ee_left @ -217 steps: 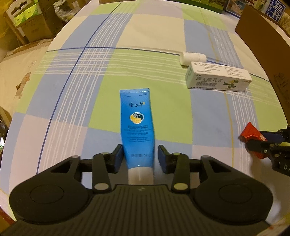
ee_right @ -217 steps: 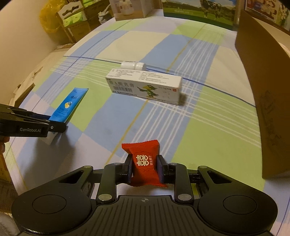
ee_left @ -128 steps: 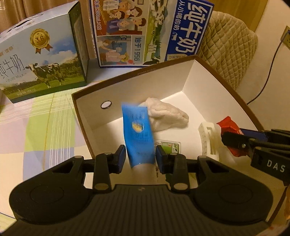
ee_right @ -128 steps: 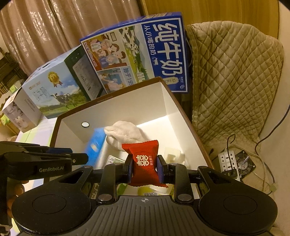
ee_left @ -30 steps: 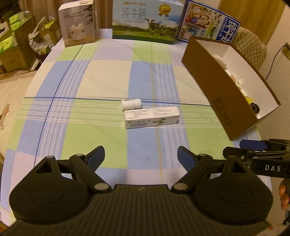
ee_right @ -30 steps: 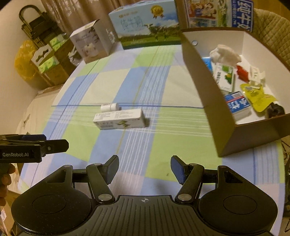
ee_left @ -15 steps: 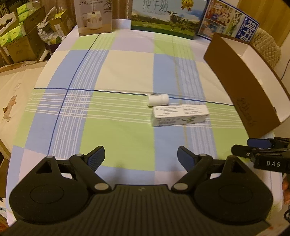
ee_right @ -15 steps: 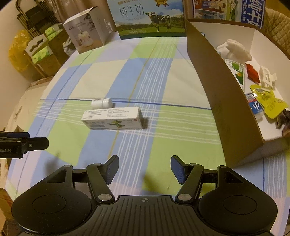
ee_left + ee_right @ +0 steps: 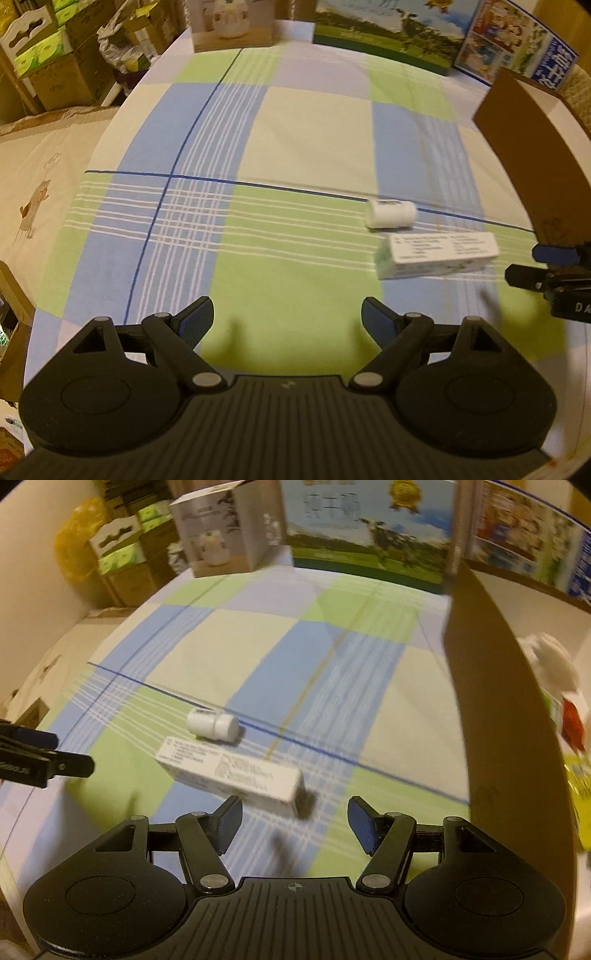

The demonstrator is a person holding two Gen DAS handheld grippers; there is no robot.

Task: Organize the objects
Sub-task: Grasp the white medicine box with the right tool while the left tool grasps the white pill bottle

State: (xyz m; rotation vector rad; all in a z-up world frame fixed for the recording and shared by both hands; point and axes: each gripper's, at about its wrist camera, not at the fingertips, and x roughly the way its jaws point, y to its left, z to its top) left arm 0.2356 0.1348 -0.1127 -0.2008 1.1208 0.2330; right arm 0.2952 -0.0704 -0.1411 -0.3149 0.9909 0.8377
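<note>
A white ointment carton (image 9: 231, 772) lies on the checked tablecloth, with a small white bottle (image 9: 213, 724) on its side just behind it. Both also show in the left wrist view, the carton (image 9: 439, 255) and the bottle (image 9: 390, 214) to the right. My right gripper (image 9: 294, 823) is open and empty, low over the cloth just in front of the carton's right end. My left gripper (image 9: 287, 323) is open and empty, to the left of the carton. The brown cardboard box (image 9: 491, 716) stands at the right with several items inside.
Milk cartons (image 9: 369, 528) and a grey appliance box (image 9: 225, 528) stand along the table's far edge. Stacked boxes (image 9: 48, 66) sit on the floor beyond the left edge. The right gripper's tip (image 9: 546, 273) shows at the right of the left wrist view.
Both grippers have come down and forward towards the carton and bottle, which now look larger. The right gripper is now close in front of the carton. Both stay open.
</note>
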